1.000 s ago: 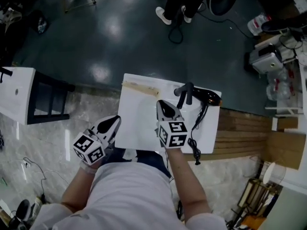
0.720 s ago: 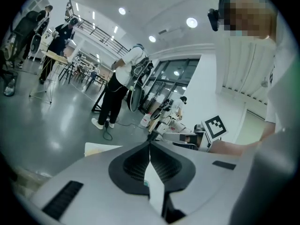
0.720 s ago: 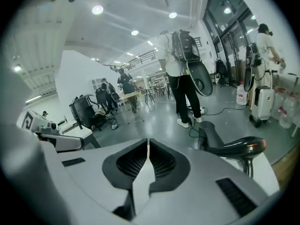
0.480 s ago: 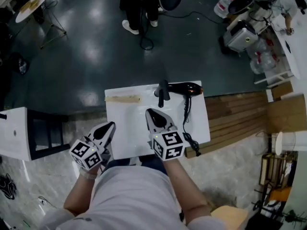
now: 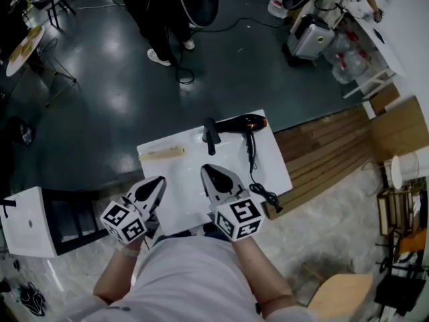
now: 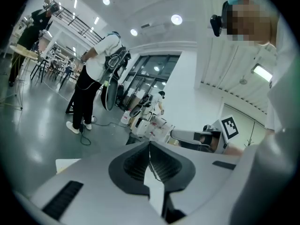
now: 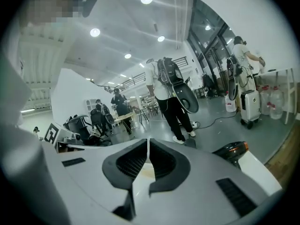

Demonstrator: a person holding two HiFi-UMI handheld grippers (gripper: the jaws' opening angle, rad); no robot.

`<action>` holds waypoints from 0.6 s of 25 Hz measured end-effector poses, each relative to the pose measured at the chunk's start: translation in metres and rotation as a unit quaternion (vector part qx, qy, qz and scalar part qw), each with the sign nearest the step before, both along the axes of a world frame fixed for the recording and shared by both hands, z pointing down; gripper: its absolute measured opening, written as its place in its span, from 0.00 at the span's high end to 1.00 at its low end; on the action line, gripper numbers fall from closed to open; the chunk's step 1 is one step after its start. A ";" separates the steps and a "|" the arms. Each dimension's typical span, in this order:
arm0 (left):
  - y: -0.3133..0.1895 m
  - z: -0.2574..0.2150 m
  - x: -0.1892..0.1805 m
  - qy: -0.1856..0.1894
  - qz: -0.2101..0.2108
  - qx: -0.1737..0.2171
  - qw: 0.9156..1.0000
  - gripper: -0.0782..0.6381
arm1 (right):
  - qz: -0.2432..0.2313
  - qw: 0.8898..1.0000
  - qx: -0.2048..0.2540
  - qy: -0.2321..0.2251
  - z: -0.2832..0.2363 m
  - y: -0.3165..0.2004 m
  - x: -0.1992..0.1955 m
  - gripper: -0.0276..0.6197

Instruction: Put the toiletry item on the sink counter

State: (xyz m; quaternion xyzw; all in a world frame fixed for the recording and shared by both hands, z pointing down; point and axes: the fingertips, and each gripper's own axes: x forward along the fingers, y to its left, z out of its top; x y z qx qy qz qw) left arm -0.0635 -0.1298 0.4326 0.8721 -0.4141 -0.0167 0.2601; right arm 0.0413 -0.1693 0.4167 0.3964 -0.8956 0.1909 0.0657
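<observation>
A black hair dryer [image 5: 236,123] with an orange end lies at the far edge of the white sink counter [image 5: 175,183], and its cord [image 5: 258,180] trails to the counter's right front. A black faucet [image 5: 210,137] stands just left of the dryer. My right gripper [image 5: 205,169] hovers over the counter's middle, shut with nothing in it, a short way short of the dryer. My left gripper [image 5: 159,180] is at the counter's front left, also shut and empty. The right gripper view shows the shut jaws [image 7: 148,142] with the dryer [image 7: 230,151] to their right. In the left gripper view, the shut jaws [image 6: 150,146] point out across the room.
A thin wooden strip [image 5: 161,154] lies at the counter's far left. A person [image 5: 151,5] stands beyond on the dark floor. A white cabinet [image 5: 30,223] is at the left, wooden planks [image 5: 328,146] at the right, and a chair [image 5: 342,297] at the bottom right.
The head view has swung, so the counter now sits lower and tilted in the picture. Both grippers stay shut and keep about the same places over the counter's front.
</observation>
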 end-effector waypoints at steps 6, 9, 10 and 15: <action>0.000 -0.010 0.019 -0.004 0.031 0.013 0.999 0.87 | 0.019 0.999 0.025 -0.024 -0.016 0.016 0.021 0.91; 0.001 -0.013 0.028 -0.008 0.044 0.014 0.999 0.87 | 0.029 0.998 0.034 -0.033 -0.023 0.023 0.032 0.91; 0.001 -0.013 0.030 -0.008 0.047 0.015 0.999 0.87 | 0.032 0.998 0.036 -0.034 -0.024 0.026 0.035 0.91; 0.003 -0.013 0.041 -0.015 0.069 0.017 0.997 0.87 | 0.049 0.997 0.049 -0.037 -0.027 0.036 0.050 0.91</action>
